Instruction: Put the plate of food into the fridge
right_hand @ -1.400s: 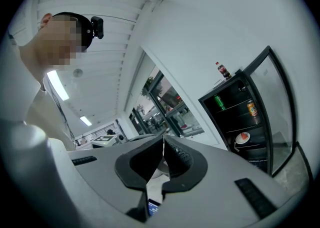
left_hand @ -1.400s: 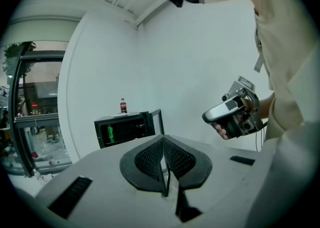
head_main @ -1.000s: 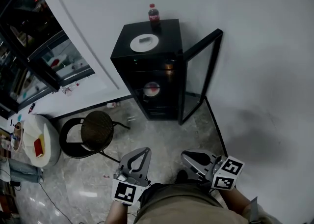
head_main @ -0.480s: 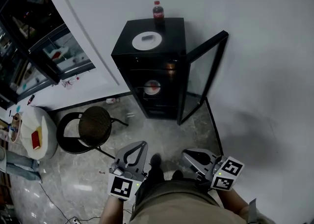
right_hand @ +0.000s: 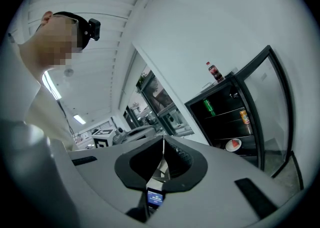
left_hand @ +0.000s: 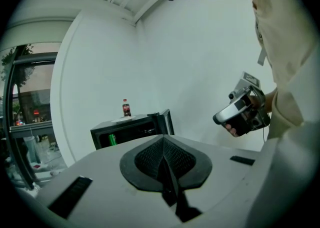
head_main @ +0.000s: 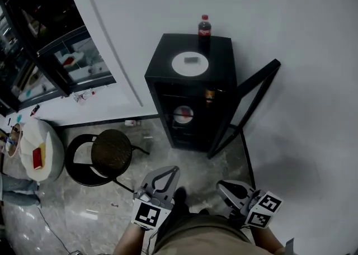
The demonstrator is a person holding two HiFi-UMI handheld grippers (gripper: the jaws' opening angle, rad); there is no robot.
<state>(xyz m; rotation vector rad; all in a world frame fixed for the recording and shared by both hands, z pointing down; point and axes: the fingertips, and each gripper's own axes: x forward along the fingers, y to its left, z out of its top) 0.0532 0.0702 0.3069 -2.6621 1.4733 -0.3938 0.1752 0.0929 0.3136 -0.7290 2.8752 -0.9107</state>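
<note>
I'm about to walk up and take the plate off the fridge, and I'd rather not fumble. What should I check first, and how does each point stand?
1. Fridge door open: ok.
2. Plate of food lying flat on the fridge top: ok.
3. Bottle apart from the plate: ok, upright behind it.
4. Left hand-held gripper and right hand-held gripper empty: ok.
5. Jaws apart for a grasp: not ok, both shut.
6. Free shelf room: cannot tell; another plate already lies inside.
</note>
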